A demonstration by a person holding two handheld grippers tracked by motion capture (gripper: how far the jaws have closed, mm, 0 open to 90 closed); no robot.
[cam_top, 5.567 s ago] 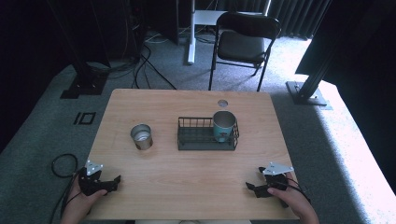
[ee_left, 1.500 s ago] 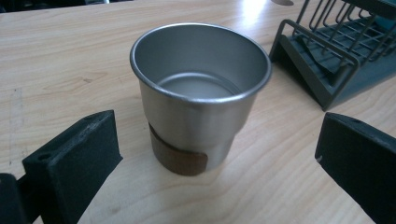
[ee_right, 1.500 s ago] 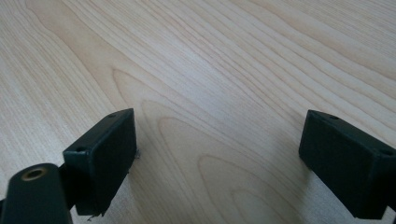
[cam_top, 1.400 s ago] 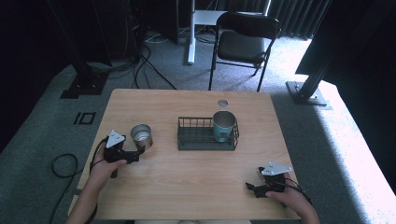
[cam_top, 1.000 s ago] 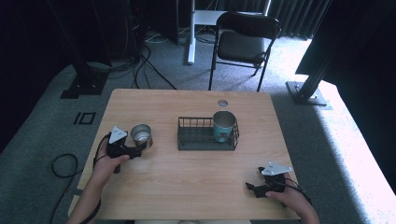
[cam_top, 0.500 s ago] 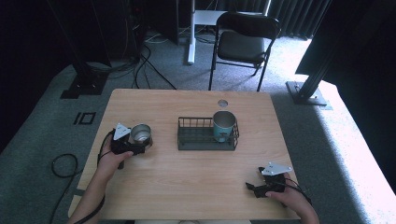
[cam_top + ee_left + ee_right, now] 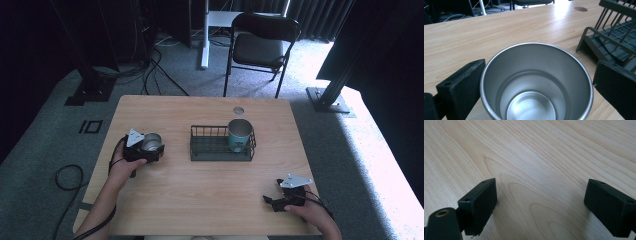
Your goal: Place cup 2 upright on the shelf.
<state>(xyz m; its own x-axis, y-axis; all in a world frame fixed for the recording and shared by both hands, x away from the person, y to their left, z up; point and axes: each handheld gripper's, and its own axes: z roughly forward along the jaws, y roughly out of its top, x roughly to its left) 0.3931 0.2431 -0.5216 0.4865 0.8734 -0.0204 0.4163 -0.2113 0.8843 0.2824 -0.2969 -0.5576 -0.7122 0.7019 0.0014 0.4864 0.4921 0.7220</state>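
A bare steel cup (image 7: 151, 142) stands upright on the left part of the wooden table (image 7: 210, 195). My left gripper (image 7: 156, 148) is open around it, one jaw on each side. In the left gripper view I look down into the empty cup (image 7: 536, 82); the left finger (image 7: 461, 87) is against its wall and the right finger (image 7: 616, 85) sits just off it. My right gripper (image 7: 270, 201) rests near the front right corner, open, with bare wood (image 7: 540, 192) between its jaws.
A black wire basket (image 7: 210, 150) stands at the table's middle with a teal cup (image 7: 239, 134) upright in its right end; its near end (image 7: 614, 37) is close to the steel cup. A cable hole (image 7: 238, 110) is behind it. A folding chair (image 7: 265, 45) stands beyond the table.
My left gripper has travelled from the front left corner up to the steel cup and slid its jaws around it. The right gripper has stayed still.
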